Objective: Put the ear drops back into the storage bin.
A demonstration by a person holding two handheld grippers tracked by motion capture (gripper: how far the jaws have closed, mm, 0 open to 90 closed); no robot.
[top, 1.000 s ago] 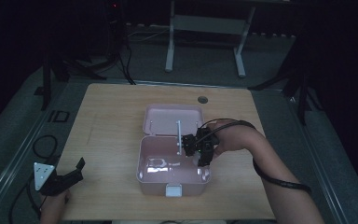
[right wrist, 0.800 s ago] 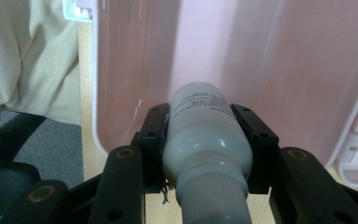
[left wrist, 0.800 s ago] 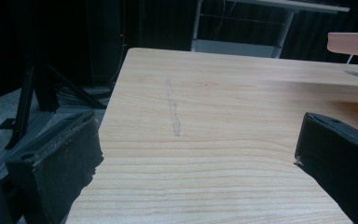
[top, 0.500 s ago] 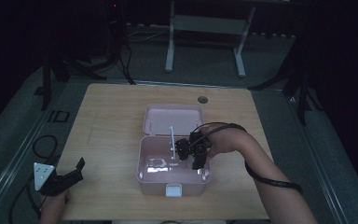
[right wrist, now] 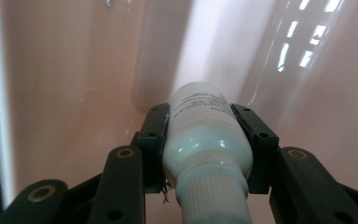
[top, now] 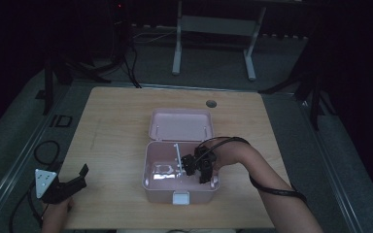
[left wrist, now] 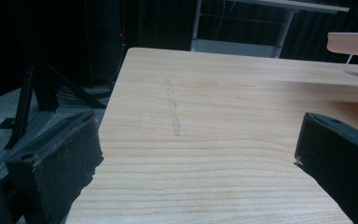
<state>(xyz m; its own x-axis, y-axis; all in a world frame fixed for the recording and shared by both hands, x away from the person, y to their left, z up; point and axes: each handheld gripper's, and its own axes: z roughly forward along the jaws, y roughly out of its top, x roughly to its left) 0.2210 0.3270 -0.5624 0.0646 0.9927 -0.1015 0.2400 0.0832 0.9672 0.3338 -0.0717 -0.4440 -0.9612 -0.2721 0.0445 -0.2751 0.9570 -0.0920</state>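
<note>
An open pink box (top: 149,171) sits mid-table, its lid (top: 180,124) laid back behind it. My right gripper (top: 194,167) reaches down inside the box, shut on a white bottle (top: 178,156). In the right gripper view the bottle (right wrist: 200,121) is clamped between both pads, its ribbed cap toward the camera and its printed base toward the box's pink inner wall (right wrist: 74,70). My left gripper (top: 80,177) rests at the table's near left corner. Its jaws stand wide open and empty over bare wood (left wrist: 196,154).
The wooden table (top: 111,126) has a round cable hole (top: 211,103) at the back. A corner of the pink lid (left wrist: 352,42) shows far off in the left gripper view. Stand legs and cables lie on the dark floor beyond the table.
My right gripper has sunk with the bottle from above the box's back edge down into the box, toward its near side. The left gripper has stayed put.
</note>
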